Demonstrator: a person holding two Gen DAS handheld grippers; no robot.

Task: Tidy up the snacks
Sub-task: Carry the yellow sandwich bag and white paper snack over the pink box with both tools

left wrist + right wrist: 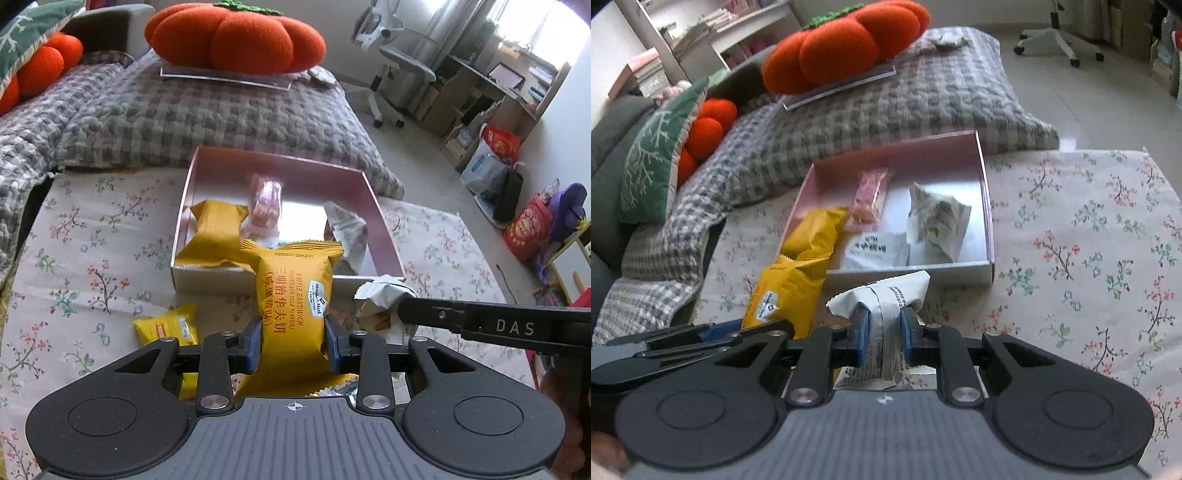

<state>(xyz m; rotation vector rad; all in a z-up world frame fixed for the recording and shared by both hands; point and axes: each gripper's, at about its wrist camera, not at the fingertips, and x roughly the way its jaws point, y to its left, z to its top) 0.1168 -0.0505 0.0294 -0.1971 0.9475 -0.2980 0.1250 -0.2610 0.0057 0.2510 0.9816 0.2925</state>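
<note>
My left gripper (293, 341) is shut on a yellow waffle sandwich packet (293, 291), held lifted in front of the pink box (384, 225). My right gripper (884, 325) is shut on a white snack packet (886, 295), also raised just before the pink box (985, 184). Inside the box lie a yellow packet (218, 229), a pink packet (264, 203) and white packets (934, 221). A small yellow packet (166, 326) rests on the floral cloth at the left. The right gripper's arm (491, 325) with its white packet (380, 295) shows at the right of the left wrist view.
The box stands on a floral tablecloth (1089, 240), against a grey checked blanket (184, 110) on a sofa. Orange pumpkin cushions (236, 37) lie behind. An office chair (399, 62), a desk and bags (524, 225) stand on the floor at the right.
</note>
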